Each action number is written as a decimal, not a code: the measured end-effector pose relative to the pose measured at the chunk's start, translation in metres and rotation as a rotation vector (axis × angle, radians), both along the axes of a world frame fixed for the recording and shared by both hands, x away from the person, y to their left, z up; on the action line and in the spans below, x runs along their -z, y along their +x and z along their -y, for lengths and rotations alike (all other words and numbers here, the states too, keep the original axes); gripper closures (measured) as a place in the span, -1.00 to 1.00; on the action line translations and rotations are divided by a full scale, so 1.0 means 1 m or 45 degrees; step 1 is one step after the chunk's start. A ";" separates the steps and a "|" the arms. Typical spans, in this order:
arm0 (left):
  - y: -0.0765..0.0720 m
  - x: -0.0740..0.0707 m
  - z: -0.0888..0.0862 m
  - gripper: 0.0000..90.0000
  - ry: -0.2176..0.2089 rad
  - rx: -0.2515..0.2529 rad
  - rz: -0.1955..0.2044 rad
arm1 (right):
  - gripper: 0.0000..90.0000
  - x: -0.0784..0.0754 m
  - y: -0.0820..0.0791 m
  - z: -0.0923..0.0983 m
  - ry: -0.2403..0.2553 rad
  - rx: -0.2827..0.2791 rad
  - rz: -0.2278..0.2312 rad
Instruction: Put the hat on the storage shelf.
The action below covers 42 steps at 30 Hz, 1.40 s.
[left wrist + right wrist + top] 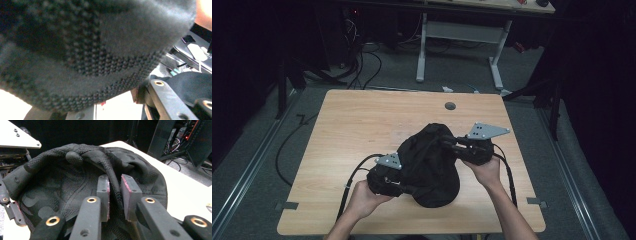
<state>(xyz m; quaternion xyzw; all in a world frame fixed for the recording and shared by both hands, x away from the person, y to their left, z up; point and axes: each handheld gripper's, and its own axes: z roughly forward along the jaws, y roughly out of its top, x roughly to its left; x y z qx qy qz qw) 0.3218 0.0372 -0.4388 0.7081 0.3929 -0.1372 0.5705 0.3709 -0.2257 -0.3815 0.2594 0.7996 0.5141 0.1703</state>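
A black mesh cap [430,165] lies bunched at the middle-front of a pale wooden table [357,125]. The right gripper [115,195] pinches a fold of its fabric between narrowed jaws. The left gripper [384,179] presses against the cap's near-left side; whether it grips, I cannot tell. Around the table: grey floor [452,70], cables [362,65], and a white desk frame [462,35] in a dark room.

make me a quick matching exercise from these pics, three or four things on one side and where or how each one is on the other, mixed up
Things:
1. black mesh cap
2. right gripper
3. left gripper
4. round grommet hole

Place or state:
A. in the table near its far edge
B. pinching a fold of fabric
C. at the cap's near left side
D. resting mid-table between both grippers

Pairs: 1-D, 2-B, 3-C, 4-A
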 end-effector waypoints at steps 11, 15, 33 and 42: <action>-0.002 -0.005 -0.012 0.60 -0.079 -0.061 0.045 | 0.14 0.000 -0.003 0.008 0.020 0.074 -0.012; 0.000 -0.006 -0.018 0.60 -0.089 -0.094 0.053 | 0.05 0.004 -0.005 0.014 -0.019 0.091 -0.032; 0.005 -0.013 -0.039 0.60 -0.142 -0.239 0.113 | 0.07 0.081 -0.014 0.044 -0.184 0.386 -0.234; 0.011 -0.023 -0.054 0.60 -0.162 -0.323 0.149 | -0.02 0.124 -0.023 0.057 -0.248 0.499 -0.309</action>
